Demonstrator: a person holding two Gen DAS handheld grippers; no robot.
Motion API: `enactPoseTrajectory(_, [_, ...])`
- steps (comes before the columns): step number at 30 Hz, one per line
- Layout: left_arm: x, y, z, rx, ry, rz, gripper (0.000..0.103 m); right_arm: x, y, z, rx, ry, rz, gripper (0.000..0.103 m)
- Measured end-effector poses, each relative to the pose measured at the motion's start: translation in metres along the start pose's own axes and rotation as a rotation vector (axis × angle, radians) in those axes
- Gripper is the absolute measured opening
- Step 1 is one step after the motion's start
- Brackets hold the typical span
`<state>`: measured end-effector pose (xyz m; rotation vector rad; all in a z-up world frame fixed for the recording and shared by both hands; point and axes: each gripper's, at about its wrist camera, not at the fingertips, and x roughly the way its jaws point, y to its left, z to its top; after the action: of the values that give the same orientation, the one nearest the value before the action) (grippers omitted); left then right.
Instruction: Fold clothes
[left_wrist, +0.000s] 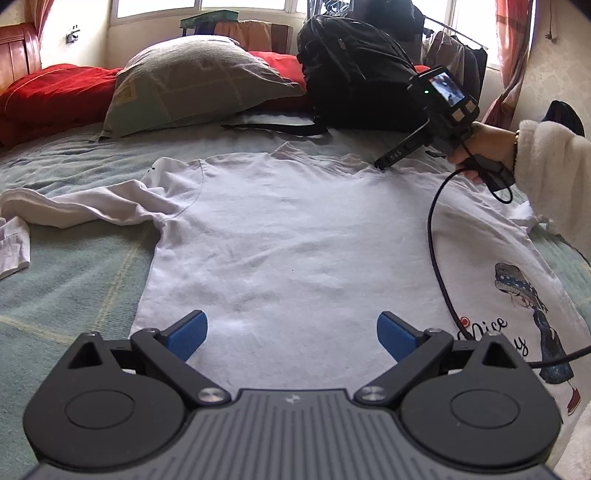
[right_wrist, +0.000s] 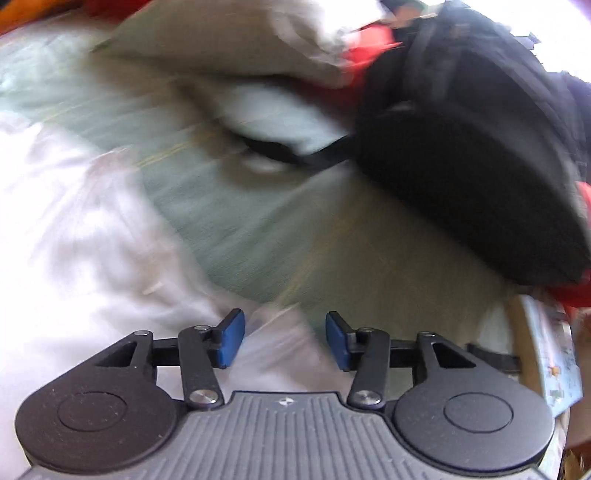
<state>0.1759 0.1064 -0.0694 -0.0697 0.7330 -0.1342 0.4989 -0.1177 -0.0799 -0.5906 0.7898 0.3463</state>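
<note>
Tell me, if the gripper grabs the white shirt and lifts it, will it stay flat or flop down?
Probably flop. The shirt is thin cloth, already wrinkled, and its sleeve lies crumpled on the bed. It looks light, so a pinch should lift it. Pushed, it would likely bunch up rather than slide.

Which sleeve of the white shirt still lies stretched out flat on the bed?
The sleeve on the left of the left wrist view: it trails out over the green bedspread. The other side is folded in, showing the cartoon print.

Black tongs (left_wrist: 291, 336), blue pads (left_wrist: 188, 334), white fleece sleeve (left_wrist: 554, 173)
</note>
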Motion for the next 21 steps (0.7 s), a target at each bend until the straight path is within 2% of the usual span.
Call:
enactPoseTrajectory(2, [-0.003, -0.001, 0.000, 0.004, -0.004, -0.003, 0.098, 0.007, -0.011, 0.002, 0.089, -0.008, -0.020, 0.059])
enactPoseTrajectory(7, [-0.008, 0.005, 0.002, -0.009, -0.022, 0.015, 0.098, -0.023, -0.032, -0.002, 0.248, -0.046, 0.102, 0.059])
enactPoseTrajectory(9, [-0.007, 0.006, 0.004, -0.007, -0.021, 0.026, 0.098, -0.039, -0.027, -0.007, 0.277, -0.044, 0.170, 0.067])
enactPoseTrajectory(14, [-0.008, 0.006, 0.004, -0.004, -0.023, 0.037, 0.098, -0.040, 0.005, -0.016, 0.310, 0.076, 0.221, 0.088])
enactPoseTrajectory(16, [-0.009, 0.006, 0.003, -0.004, -0.023, 0.037, 0.098, -0.028, 0.016, -0.018, 0.319, 0.112, 0.204, 0.095])
enactPoseTrajectory(17, [-0.010, 0.006, 0.003, -0.004, -0.023, 0.039, 0.098, -0.020, 0.019, -0.018, 0.330, 0.099, 0.183, 0.103])
enactPoseTrajectory(21, [-0.015, 0.008, 0.004, -0.012, -0.035, 0.042, 0.098, 0.005, 0.009, -0.004, 0.412, 0.049, 0.123, 0.103])
